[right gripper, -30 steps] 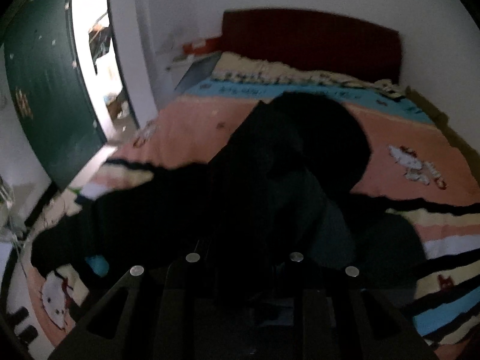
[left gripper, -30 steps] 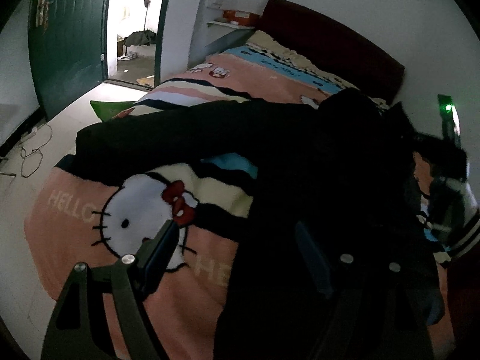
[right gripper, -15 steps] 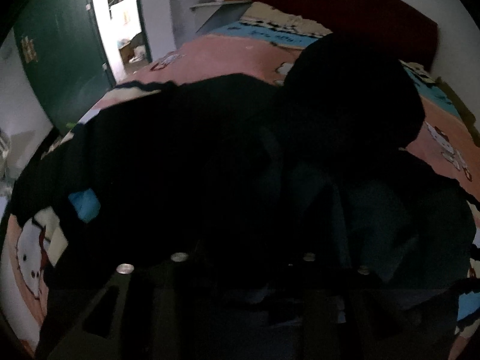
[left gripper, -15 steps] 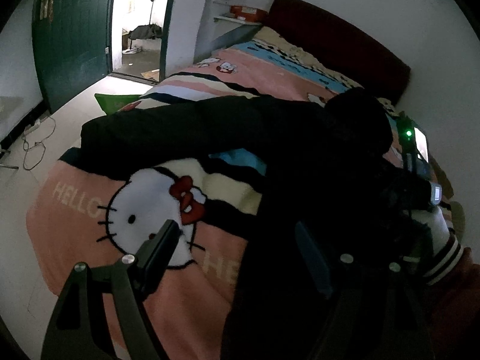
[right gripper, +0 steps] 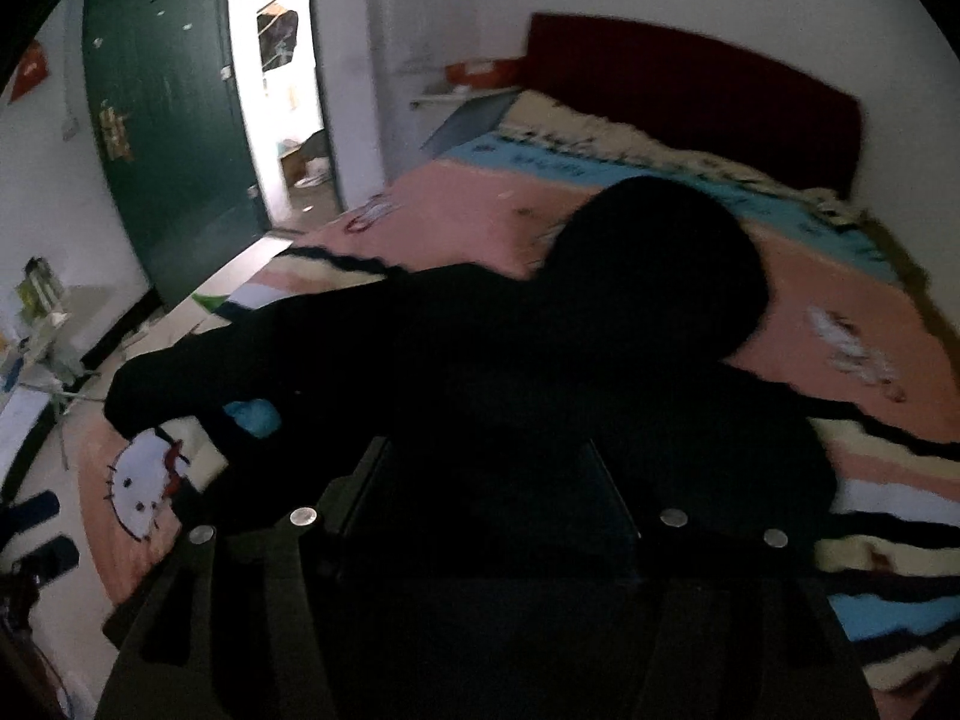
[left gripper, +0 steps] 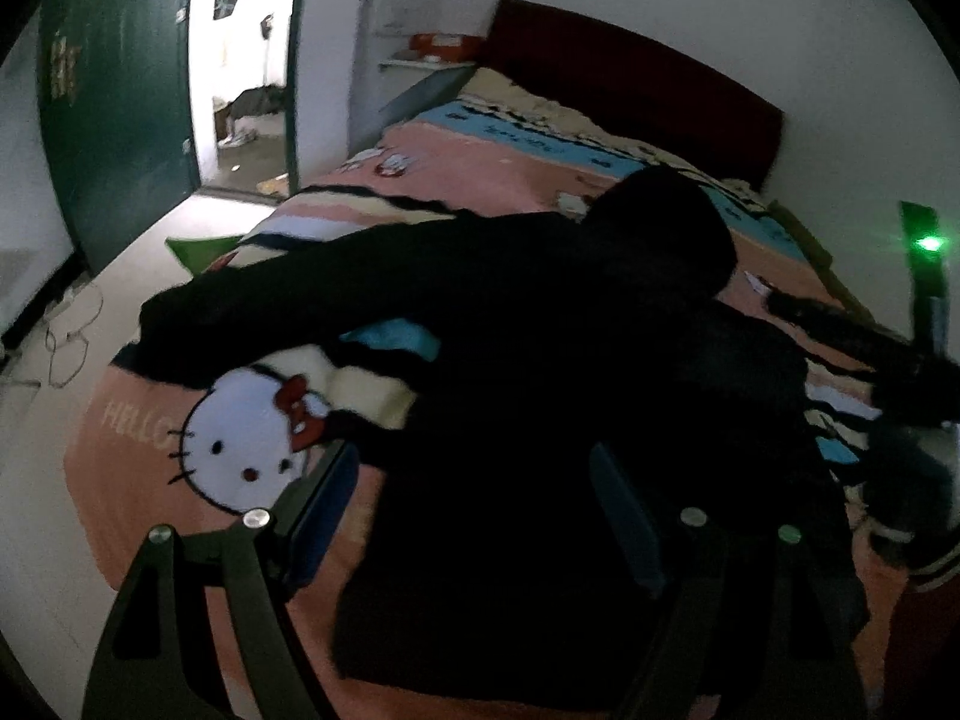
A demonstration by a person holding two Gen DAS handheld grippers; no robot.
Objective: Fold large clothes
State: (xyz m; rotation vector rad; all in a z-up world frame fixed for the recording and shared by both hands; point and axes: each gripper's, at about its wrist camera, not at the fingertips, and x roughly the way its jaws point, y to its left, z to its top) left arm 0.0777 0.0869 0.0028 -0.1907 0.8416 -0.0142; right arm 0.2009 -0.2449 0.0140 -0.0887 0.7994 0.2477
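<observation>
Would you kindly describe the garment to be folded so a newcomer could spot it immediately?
Start at the bed with the dark red headboard and its pink cartoon-cat blanket. Spread across that blanket lies the black hooded top, hood towards the headboard, one sleeve stretched towards the green door. It is the only solid black thing on the bed.

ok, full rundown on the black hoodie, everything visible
The black hoodie is a large, soft-looking garment lying spread out on the striped pink blanket. Its hood points toward the dark red headboard, and one sleeve stretches toward the door side above the cat print. No detail is readable in the dim light.
</observation>
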